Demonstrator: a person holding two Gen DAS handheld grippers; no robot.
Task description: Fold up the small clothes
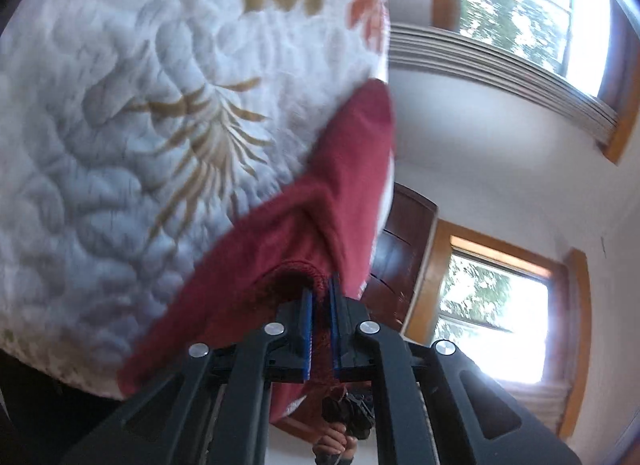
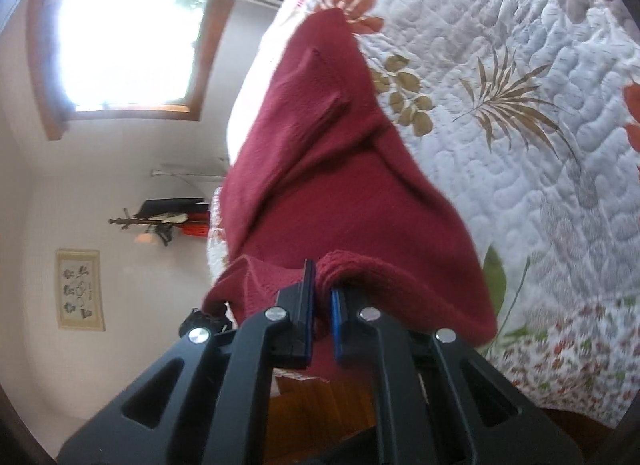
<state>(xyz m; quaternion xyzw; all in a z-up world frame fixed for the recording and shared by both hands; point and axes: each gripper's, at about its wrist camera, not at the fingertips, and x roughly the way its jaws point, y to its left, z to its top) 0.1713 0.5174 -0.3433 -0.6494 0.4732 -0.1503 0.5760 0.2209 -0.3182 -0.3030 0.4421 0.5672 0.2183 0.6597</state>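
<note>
Closest in the left wrist view, the left gripper has its blue-padded fingers drawn close together, pinching the ribbed hem of the dark red knitted garment. From that pinch the cloth runs away from the camera in a long fold, its far tip lying at the edge of the quilt. Below the fingers a person's hand shows dimly around a dark handle (too blurred to say more).

In the right wrist view, the right gripper also has its fingers nearly together, with the thick ribbed edge of the same red garment clamped between the blue pads. The hem bulges to either side of the pinch, and the rest of the cloth rises in a broad tented shape, creased down its middle, toward a point that lies on the quilt.

Behind the garment the quilt is white and stitched in a puffed pattern, printed with tan fronds, orange leaves and a green stem, with a small-flowered border along one edge. A strip of wooden floor shows under the right gripper.

Farther off are pale walls, wood-framed windows bright with daylight, a dark wooden door, a framed print and a wall shelf with dark items on it.
</note>
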